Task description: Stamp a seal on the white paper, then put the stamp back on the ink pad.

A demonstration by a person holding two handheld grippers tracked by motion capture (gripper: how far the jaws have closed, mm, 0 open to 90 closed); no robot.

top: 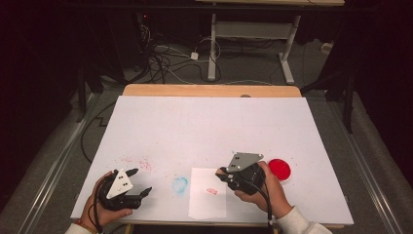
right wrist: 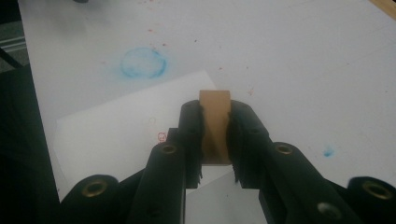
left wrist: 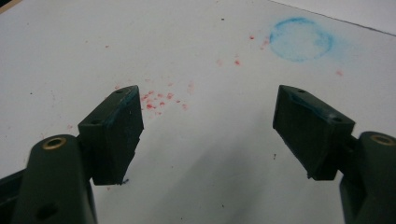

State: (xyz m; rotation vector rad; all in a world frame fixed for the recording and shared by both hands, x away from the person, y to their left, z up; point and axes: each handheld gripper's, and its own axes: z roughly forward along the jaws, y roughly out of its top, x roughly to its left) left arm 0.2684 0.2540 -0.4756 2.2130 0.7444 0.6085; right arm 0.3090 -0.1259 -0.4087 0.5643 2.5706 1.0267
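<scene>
The right gripper (right wrist: 215,135) has its jaws pinched on a small wooden stamp block (right wrist: 215,126), one pad on each broad flank, so the tan wood shows as a narrow upright strip between the black fingers. That side-on grip appears chosen to leave the block's far end free, and I judge that end to be the printing face. In the right gripper view the block's long axis runs straight along the jaws, away from the camera and toward the sheet of white paper (right wrist: 116,135) below and beyond the tips. From the high view the same gripper (top: 225,174) sits at the paper's right edge, tips aimed left across it, so the block seems to lie tilted rather than plumb; whether its end touches the sheet I cannot tell.

Just left of the jaws a small red stamped mark (right wrist: 162,136) sits on the paper, which suggests the sheet is there to take prints. Behind the right hand, on the side away from the jaws, lies the round red ink pad (top: 279,169), close enough for re-inking.

The left gripper (left wrist: 208,128) has its jaws spread wide with nothing between them, resting low over the white table top (left wrist: 70,56), apparently parked out of the way. Ahead of its tips lie scattered red ink specks (left wrist: 156,100), and farther off to the right a blue ring stain (left wrist: 301,39), which sits between the two grippers, just left of the paper.
</scene>
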